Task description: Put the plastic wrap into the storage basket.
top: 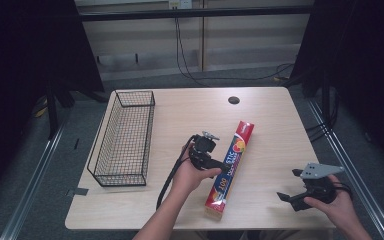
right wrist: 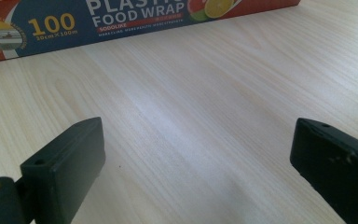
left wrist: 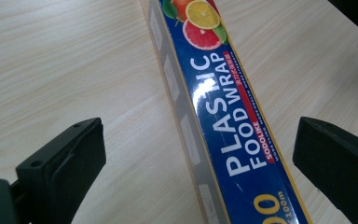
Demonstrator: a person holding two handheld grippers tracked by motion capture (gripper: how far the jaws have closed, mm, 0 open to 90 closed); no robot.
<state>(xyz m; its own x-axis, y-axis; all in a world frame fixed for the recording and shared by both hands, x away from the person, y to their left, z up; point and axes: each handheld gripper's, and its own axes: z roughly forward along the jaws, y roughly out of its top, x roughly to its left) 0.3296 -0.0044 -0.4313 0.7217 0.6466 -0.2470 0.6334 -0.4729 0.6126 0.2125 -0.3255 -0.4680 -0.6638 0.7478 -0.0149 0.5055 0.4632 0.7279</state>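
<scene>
Plastic wrap box (left wrist: 223, 116) lies between the left tool's (top: 203, 150) spread jaws; I'd lower squarely, then close mid-length. Right tool (top: 291, 185) gapes, empty, over bare tabletop (right wrist: 191, 116).

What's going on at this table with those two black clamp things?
A person sits at a light wooden table with a hand-held gripper in each hand. The left gripper is open, its fingers on either side of a long blue and red cardboard box of plastic food wrap that lies flat on the table; they are not touching it. The right gripper, also open, is off to the right over bare tabletop. A black wire mesh basket stands at the left.
</scene>
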